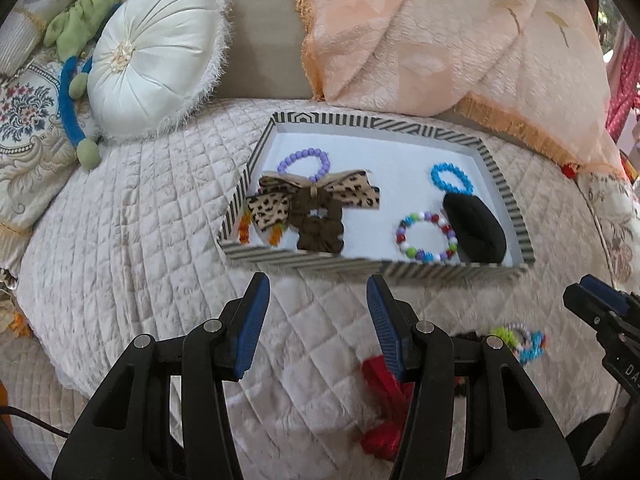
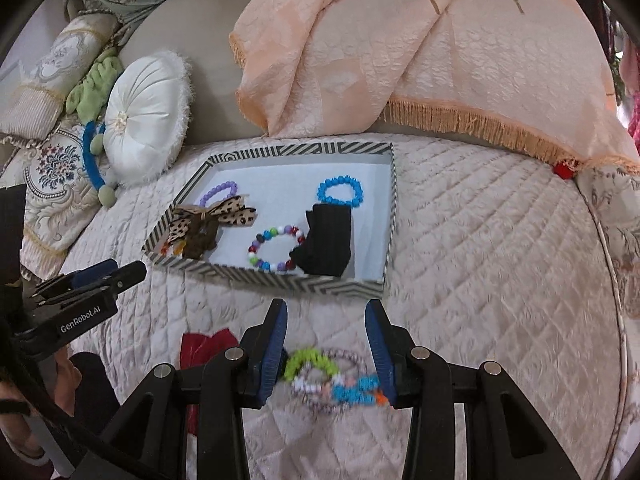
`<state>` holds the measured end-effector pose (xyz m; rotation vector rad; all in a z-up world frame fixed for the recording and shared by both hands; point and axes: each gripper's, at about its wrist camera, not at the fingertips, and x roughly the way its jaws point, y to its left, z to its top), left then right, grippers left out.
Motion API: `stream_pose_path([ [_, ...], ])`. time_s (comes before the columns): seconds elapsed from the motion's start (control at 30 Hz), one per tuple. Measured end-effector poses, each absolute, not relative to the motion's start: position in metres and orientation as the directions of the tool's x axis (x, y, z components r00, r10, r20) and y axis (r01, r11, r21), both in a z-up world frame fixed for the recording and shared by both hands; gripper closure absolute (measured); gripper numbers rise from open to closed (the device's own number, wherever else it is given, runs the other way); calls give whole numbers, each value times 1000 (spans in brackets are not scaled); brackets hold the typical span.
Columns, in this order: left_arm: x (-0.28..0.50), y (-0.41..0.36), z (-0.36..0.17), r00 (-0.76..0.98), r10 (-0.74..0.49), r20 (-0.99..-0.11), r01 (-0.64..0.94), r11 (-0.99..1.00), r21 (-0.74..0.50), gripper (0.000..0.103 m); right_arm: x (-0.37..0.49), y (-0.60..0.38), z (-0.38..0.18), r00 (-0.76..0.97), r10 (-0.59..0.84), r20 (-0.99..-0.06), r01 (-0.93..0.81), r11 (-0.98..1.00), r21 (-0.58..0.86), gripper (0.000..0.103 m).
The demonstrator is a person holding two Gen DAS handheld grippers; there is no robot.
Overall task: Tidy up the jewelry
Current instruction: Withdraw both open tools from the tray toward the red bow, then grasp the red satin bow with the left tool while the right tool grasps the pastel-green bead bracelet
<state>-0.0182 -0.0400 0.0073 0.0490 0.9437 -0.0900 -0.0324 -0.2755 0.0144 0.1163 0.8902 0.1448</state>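
We hold a cluster of bead bracelets in the right gripper, its jaws clenched on the bundle at either side, lime loop toward the left pad and blue beads toward the right. It hangs just short of the striped tray, on our side of its near rim, above the quilted bed cover. The left gripper stands with jaws released and nothing between them, also short of the near rim. A red piece lies on the quilt further from the tray, beneath the left gripper.

Inside the tray, the multicolour bracelet and black pouch sit by the near rim, the blue bracelet and purple bracelet by the far rim, the leopard bow scrunchie at the left wall.

To do this well, we should clear the near rim with the dangling loops, aim for the bare white floor in the tray's middle, and let go low so beads do not scatter or tangle.
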Motion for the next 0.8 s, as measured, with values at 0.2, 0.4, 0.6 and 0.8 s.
stream_pose_path([
  [0.2, -31, -38, 4, 556, -79, -827, 116, 993, -17, 53, -46, -286, 12, 611, 155, -776, -71, 987, 141, 64],
  [0.4, -37, -26, -2, 505, -118, -855, 129, 990, -61, 53, -56, -311, 4, 587, 131, -799, -46, 991, 128, 64],
  [0.6, -41, -20, -17, 445, -124, -887, 138, 988, -69, 53, -56, -322, -19, 526, 155, -836, -56, 987, 148, 64],
  [0.8, -42, -14, -23, 426, -129, -895, 129, 988, -81, 53, -50, -328, -38, 476, 219, -852, -40, 973, 228, 64],
])
